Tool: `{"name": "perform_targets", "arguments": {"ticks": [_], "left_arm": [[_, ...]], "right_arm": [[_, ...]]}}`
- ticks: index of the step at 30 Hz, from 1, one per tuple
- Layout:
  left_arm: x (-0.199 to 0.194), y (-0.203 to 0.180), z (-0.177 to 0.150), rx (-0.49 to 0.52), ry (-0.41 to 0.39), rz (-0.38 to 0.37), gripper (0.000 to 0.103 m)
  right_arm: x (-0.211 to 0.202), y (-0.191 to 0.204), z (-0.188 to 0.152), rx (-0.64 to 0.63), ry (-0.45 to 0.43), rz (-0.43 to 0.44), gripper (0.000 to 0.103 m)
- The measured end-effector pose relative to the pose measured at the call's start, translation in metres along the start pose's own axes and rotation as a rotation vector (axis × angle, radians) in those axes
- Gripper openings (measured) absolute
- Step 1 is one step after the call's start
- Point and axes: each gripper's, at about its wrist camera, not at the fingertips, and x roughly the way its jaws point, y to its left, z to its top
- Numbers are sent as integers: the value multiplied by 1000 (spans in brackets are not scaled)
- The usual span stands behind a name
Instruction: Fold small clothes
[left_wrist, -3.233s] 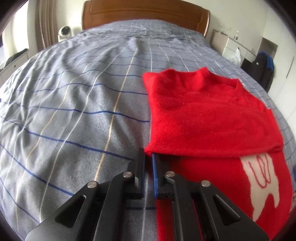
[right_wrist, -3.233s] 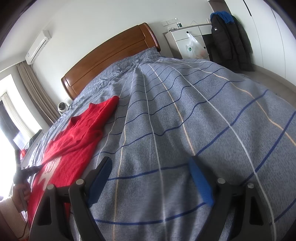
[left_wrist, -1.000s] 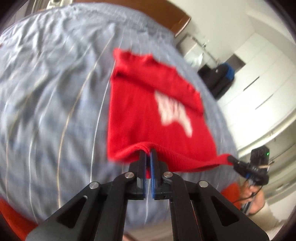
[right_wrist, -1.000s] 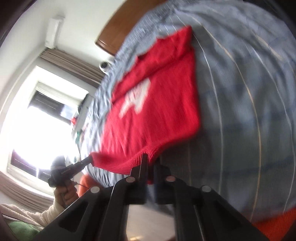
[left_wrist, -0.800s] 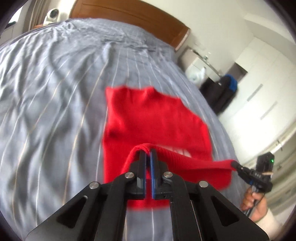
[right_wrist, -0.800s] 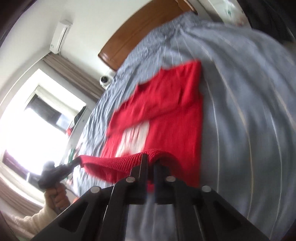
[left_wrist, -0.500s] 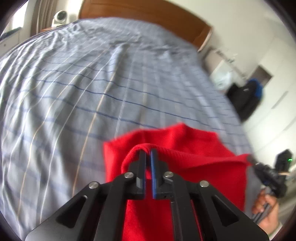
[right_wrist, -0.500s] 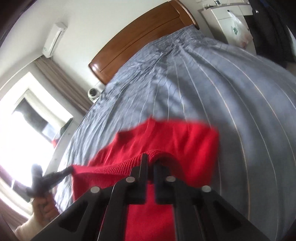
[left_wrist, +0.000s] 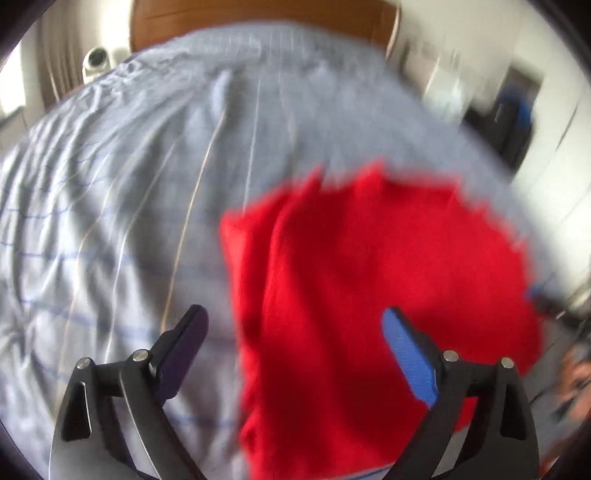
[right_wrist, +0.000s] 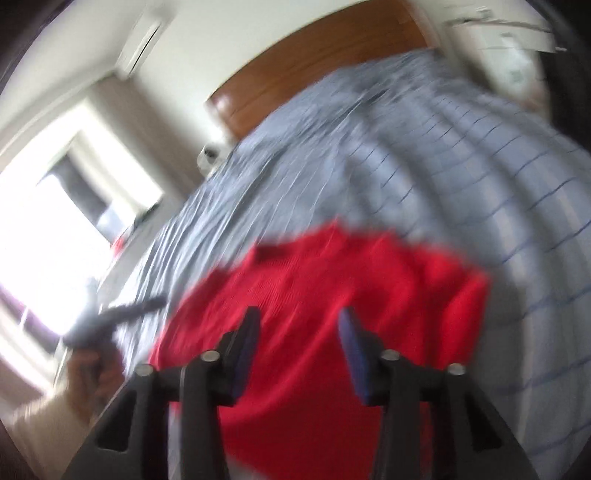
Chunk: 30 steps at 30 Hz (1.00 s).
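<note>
A red knit sweater (left_wrist: 369, 277) lies folded on the grey striped bedspread (left_wrist: 129, 184); both views are motion-blurred. My left gripper (left_wrist: 295, 332) is open and empty, hovering above the sweater's near left part. The sweater also shows in the right wrist view (right_wrist: 332, 295), where my right gripper (right_wrist: 299, 332) is open and empty above its near edge. The white motif is hidden.
A wooden headboard (left_wrist: 258, 14) stands at the far end of the bed. A white dresser and a dark coat (left_wrist: 513, 122) are at the right. A bright window (right_wrist: 55, 240) is on the left. The left gripper and hand (right_wrist: 99, 328) appear in the right wrist view.
Both grippers carried the sweater's hem forward over the garment, then opened and let it go. The sweater now lies folded on the bed with the motif covered.
</note>
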Motion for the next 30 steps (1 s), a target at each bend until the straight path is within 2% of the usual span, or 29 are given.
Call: {"name": "perform_targets", "arguments": {"ticks": [1,2,3,4,6,7,9,14,19,25,30], "left_arm": [[5,4,-11,-8,41,49,89],[-2,9,-17,-41,38,38,87],[-15,14,-24,-80,19,20,87],[-32,15,-33,-110,-9,19,90],[-66,6,-52,-97,-63,49,96],[-80,-2,-61,-73,-89,70,96],[-104,-17,-78,-19,-130,111,97],[-133,-38,-102,47,-165,185,97],[-136,-34,-102,54,-165,208,97],[-139,-31,-111,35,-167,217,97],[-113,-24,-136,33,-113,262,97]], "right_arm": [[5,-5,-15,-15,53,-75,51],[7,-13,-27,-5,87,-155,50],[-3,-23,-39,38,80,-198,47],[-18,-26,-46,73,39,-184,42],[-58,-18,-63,92,-69,-213,54],[-72,-13,-71,82,-109,-225,66],[-98,2,-93,57,-173,-239,70],[-108,21,-132,35,-155,-258,70],[-106,29,-142,54,-154,-246,70],[-102,43,-151,18,-158,-261,70],[-92,42,-172,-7,-127,-288,70]]}}
